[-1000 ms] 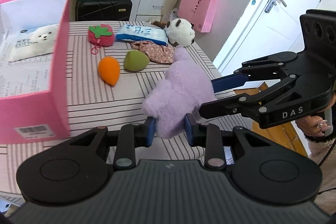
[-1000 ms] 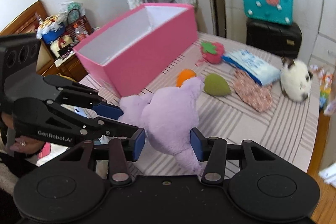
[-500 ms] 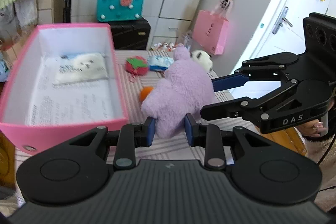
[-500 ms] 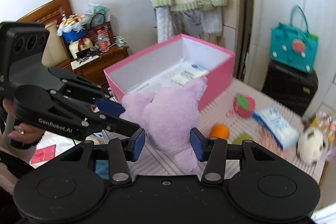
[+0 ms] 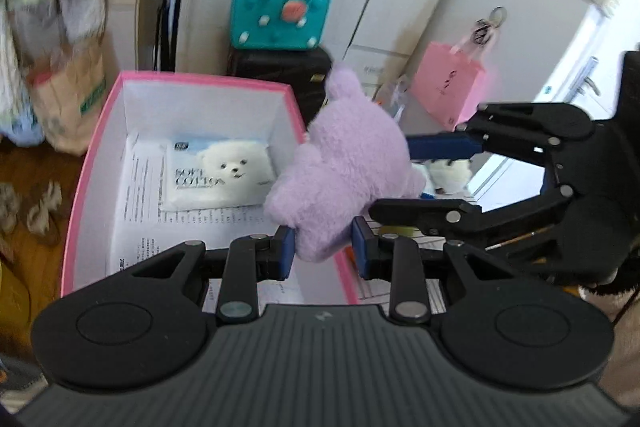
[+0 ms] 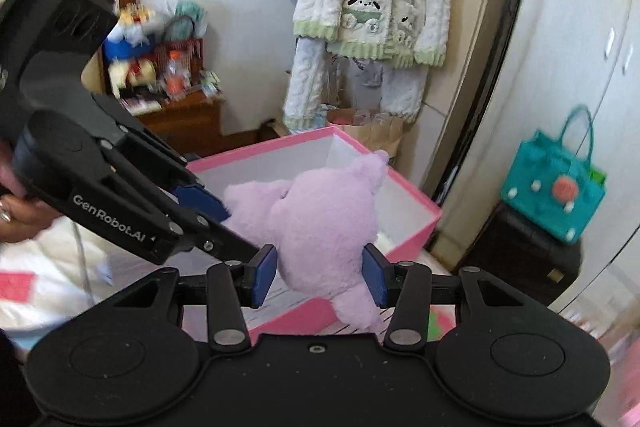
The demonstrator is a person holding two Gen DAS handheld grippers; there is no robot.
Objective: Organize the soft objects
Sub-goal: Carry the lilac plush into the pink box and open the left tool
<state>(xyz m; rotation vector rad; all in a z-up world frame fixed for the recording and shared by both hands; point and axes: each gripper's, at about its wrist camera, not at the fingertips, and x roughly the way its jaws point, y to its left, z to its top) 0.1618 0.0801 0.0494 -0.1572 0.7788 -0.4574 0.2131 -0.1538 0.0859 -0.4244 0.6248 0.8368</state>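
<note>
Since the earlier frames, the purple plush toy (image 5: 348,163) has been lifted off the striped table and carried up to the pink box (image 5: 96,147), whose inside is now looked into from above. The toy is gripped from two sides: the left claw (image 5: 324,251) is clenched on its lower part, and the right claw (image 6: 320,275) is clenched on its body. It is held in the air over the box's right-hand wall, partly above the opening and not yet inside.

The step in hand is judged to be the transfer of the toy into the box. For the next move, the toy would need to be brought fully over the opening and lowered, and both claws released once it is clear of the rim.

A pack (image 5: 218,173) showing a white puppy lies flat on the box floor on printed paper; "SOFT COTTON" can be read on it. "GenRobot.AI" is printed on the left claw's housing in the right wrist view. The printed paper's text is too small to read.
</note>
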